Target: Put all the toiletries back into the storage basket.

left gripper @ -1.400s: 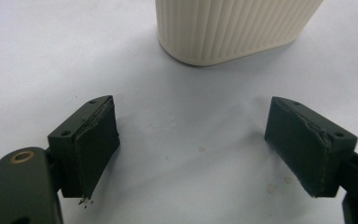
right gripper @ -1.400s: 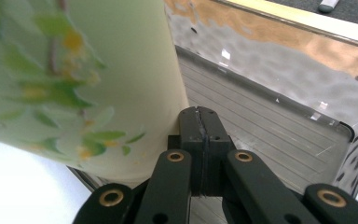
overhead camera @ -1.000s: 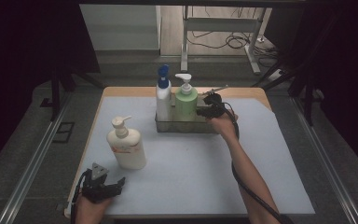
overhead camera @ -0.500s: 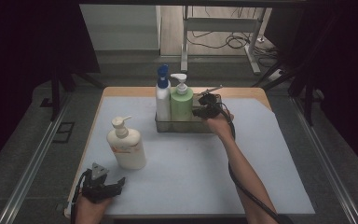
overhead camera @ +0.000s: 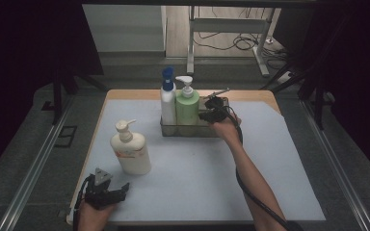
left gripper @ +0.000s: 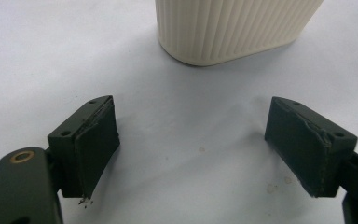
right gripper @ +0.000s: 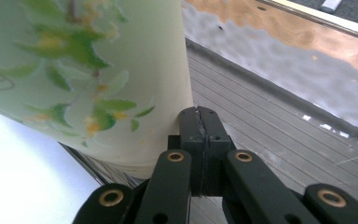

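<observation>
1. Change since the earlier frames: the green bottle (overhead camera: 187, 109) has shifted left inside the clear tray (overhead camera: 192, 131) and now stands touching the blue-capped bottle (overhead camera: 167, 103). The right gripper (overhead camera: 206, 115) has followed it, tip against the bottle's right side. The left gripper (overhead camera: 107, 191) has not moved.
2. Judgement: this looks like a push to pack the green bottle tight against its neighbour, leaving the right part of the tray free.
3. Right jaws: clenched together with nothing between them; in the right gripper view the closed tip (right gripper: 199, 122) touches the lower wall of the green bottle (right gripper: 98, 70), above the tray's ribbed floor (right gripper: 279, 140).
4. Left jaws: spread wide, empty, low over the white mat (left gripper: 51, 56); the cream bottle (left gripper: 233, 25) stands just ahead of them, apart from both pads.
5. Cream bottle (overhead camera: 130, 150) is upright on the mat, outside the tray, near the left gripper.
</observation>
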`<state>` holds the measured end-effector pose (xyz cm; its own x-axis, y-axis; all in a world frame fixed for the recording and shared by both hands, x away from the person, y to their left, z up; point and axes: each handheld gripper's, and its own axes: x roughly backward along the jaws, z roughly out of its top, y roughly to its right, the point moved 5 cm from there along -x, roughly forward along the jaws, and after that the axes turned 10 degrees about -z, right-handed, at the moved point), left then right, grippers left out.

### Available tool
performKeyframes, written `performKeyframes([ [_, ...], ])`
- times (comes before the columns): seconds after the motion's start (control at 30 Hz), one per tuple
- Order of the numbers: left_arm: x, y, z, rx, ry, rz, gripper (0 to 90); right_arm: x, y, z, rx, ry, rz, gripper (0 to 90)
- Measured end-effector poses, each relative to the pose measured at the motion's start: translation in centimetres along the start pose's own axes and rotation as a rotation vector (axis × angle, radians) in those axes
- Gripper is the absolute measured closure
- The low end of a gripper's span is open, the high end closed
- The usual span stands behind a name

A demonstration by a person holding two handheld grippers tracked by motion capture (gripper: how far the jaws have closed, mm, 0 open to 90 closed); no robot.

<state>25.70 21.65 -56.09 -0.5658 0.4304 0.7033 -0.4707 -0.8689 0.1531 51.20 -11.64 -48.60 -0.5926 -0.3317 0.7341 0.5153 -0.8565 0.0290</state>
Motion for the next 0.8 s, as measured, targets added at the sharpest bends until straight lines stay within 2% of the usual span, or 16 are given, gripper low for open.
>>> performKeyframes([
  [0.4,0.0,0.0,0.0,-0.002,0.000,0.001,16.8,1.4,0.5,0.2,0.011,0.034,0.006,78.8],
  [0.57,0.0,0.0,0.0,-0.003,0.000,0.001,16.8,2.2,0.5,0.2,0.034,0.050,-0.002,72.1],
  [0.8,0.0,0.0,0.0,-0.003,0.000,0.001,16.8,3.3,0.1,0.0,0.075,0.062,0.013,60.2],
])
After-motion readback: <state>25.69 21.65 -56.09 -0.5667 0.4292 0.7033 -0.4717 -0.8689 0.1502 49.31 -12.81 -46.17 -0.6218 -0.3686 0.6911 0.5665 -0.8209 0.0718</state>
